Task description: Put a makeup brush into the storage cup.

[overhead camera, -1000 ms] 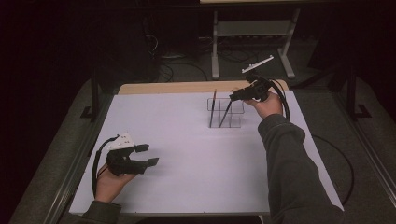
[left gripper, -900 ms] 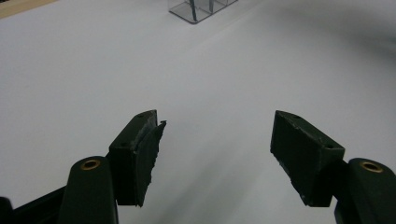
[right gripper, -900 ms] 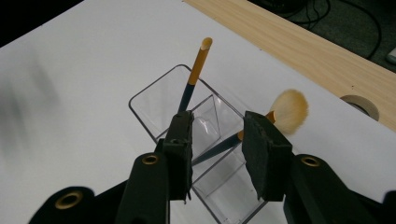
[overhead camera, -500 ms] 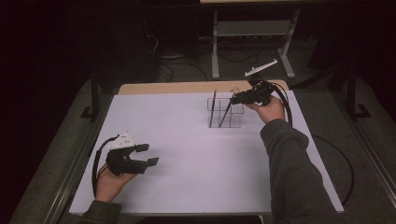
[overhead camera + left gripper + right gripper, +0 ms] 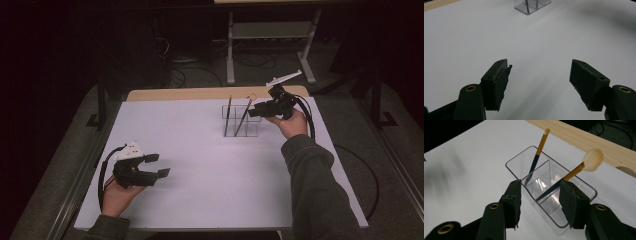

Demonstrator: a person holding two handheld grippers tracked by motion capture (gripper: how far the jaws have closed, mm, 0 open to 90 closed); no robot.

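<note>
Organizer (image 5: 240,123), clear plastic w/ compartments, stands on the white table (image 5: 200,200) toward the far right in the high view; two brushes lean inside it. Right gripper (image 5: 256,112) hovers just beside its right end. Left gripper (image 5: 159,166) rests near the front left, well apart from it.

Left gripper view: jaws wide, nothing between them, only bare table; the organizer is far ahead.

Right gripper view: jaws have just been opening, about half wide, and no pad presses on a thing. The fluffy brush (image 5: 584,165) leans in the compartment below, its handle passing close to the right pad (image 5: 571,205); the thin brush (image 5: 537,153) stands in the next compartment.

Risk, imo: on pulling away, the pad can catch the handle and tip the brush out, or drag the light organizer.
</note>
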